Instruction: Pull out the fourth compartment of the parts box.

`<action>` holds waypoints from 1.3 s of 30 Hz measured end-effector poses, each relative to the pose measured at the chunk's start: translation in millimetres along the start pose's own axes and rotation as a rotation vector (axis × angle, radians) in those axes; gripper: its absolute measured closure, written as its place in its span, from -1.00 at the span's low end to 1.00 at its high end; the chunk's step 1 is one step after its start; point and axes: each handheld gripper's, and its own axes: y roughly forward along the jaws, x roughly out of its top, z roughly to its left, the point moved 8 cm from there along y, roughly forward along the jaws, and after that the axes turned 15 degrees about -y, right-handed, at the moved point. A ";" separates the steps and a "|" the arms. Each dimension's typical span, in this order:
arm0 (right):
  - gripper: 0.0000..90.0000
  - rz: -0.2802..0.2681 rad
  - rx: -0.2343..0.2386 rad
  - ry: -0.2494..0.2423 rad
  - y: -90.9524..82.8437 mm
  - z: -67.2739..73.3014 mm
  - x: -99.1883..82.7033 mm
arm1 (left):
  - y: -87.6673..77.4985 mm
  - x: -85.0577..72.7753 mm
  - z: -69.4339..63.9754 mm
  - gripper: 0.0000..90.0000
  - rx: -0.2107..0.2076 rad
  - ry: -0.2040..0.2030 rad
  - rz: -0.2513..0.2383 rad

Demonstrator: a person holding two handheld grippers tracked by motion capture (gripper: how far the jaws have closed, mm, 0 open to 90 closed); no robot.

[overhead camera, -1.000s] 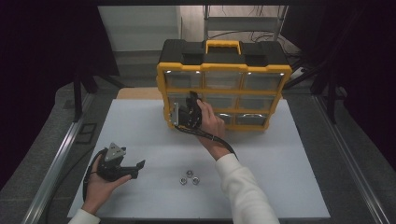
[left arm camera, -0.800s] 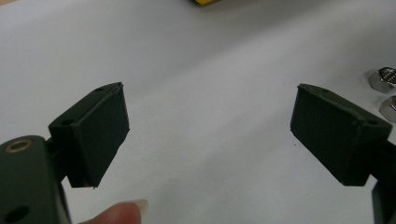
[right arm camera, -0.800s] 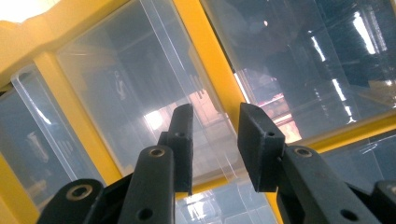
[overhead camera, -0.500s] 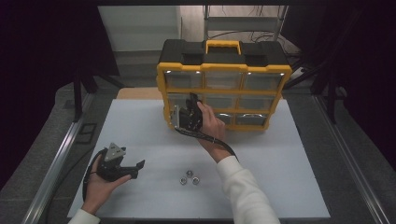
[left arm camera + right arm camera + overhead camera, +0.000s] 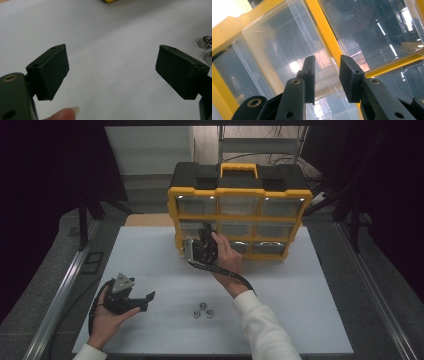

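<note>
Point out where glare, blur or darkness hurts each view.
High view: dark surroundings, bright strips along the organizer top drawers. Right gripper view: reflections streak the clear drawer fronts; right claw sharp. Left gripper view: even light, nuts slightly soft at the edge.

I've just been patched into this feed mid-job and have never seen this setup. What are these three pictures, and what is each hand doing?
There is no robot arm here: a person holds a two-jaw gripper in each hand. The high view looks down on a white table from above the person's side. At its far edge stands a yellow and black organizer case with clear plastic drawers. Three metal hex nuts lie near the front.

The other two pictures come from cameras riding on the grippers, looking along their black jaws. The left gripper rests low over the table, its jaws wide apart with nothing between them; two of the nuts show at the right edge of its view. The right gripper is up against a clear drawer on the case's left side. Its jaws stand narrowly apart around the drawer's front; whether they pinch it I cannot tell.
</note>
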 end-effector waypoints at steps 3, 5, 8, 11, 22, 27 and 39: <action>0.49 -0.001 0.000 -0.004 -1.9 0.0 -0.1 | 0.2 -0.1 -0.1 -0.73 0.000 0.001 0.001; 0.49 -0.005 0.000 -0.001 -3.4 0.3 0.0 | 0.3 -0.2 -0.2 -0.73 0.000 0.001 0.001; 0.49 -0.011 -0.003 0.007 -5.6 0.9 0.5 | 0.2 -0.2 -0.3 -0.73 0.001 0.002 0.001; 0.49 -0.015 -0.004 0.005 -8.3 1.2 0.4 | -0.1 -0.2 -0.1 -0.73 0.001 0.002 0.001; 0.49 -0.031 -0.005 0.014 -14.8 2.3 0.5 | -0.2 -0.1 0.0 -0.73 0.002 0.005 0.001; 0.49 -0.031 -0.004 0.011 -17.2 2.3 0.7 | -0.6 0.0 0.0 -0.73 0.002 0.005 0.000; 0.49 -0.040 -0.002 0.011 -21.9 2.7 0.6 | -0.5 0.0 0.0 -0.73 0.002 0.005 0.001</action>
